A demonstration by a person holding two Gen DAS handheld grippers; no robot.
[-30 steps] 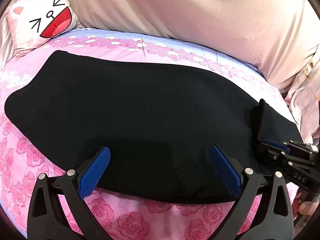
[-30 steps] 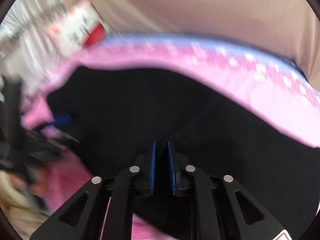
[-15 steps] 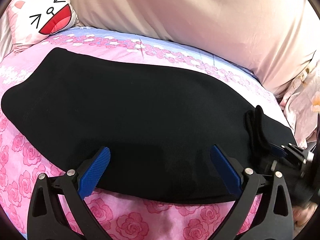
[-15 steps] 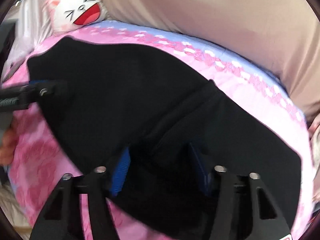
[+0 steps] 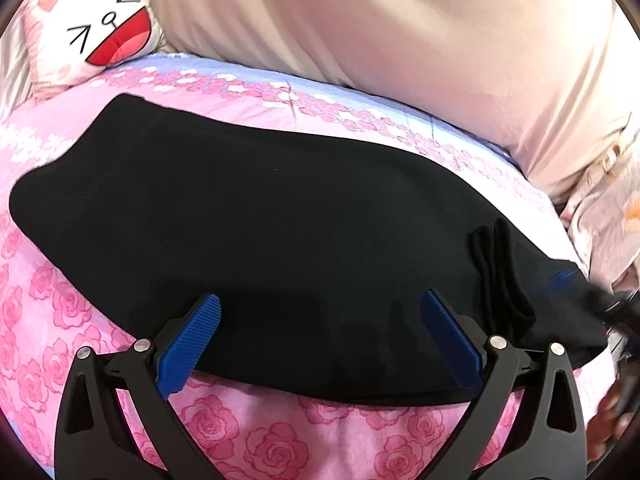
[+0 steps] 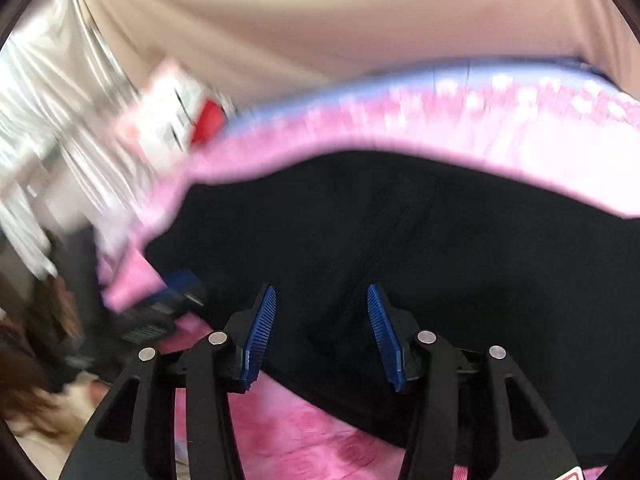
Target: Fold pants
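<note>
The black pants (image 5: 260, 216) lie flat on the pink rose bedsheet (image 5: 280, 440), folded lengthwise, with a bunched ridge (image 5: 496, 272) near their right end. My left gripper (image 5: 320, 332) is open and empty, hovering over the pants' near edge. My right gripper (image 6: 322, 332) is open and empty above the pants (image 6: 400, 240); its view is motion-blurred. The right gripper shows blurred at the right edge of the left wrist view (image 5: 592, 300).
A large beige pillow (image 5: 400, 32) lies along the back of the bed. A white cat-face cushion (image 5: 92, 28) sits at the back left. Floral bedding (image 5: 608, 208) is bunched at the right. The left gripper shows blurred in the right wrist view (image 6: 160, 312).
My right gripper opened, let go of the pants' right end and drew back fast. The bunched ridge stayed on the pants. My left gripper stayed open and shifted slightly.
</note>
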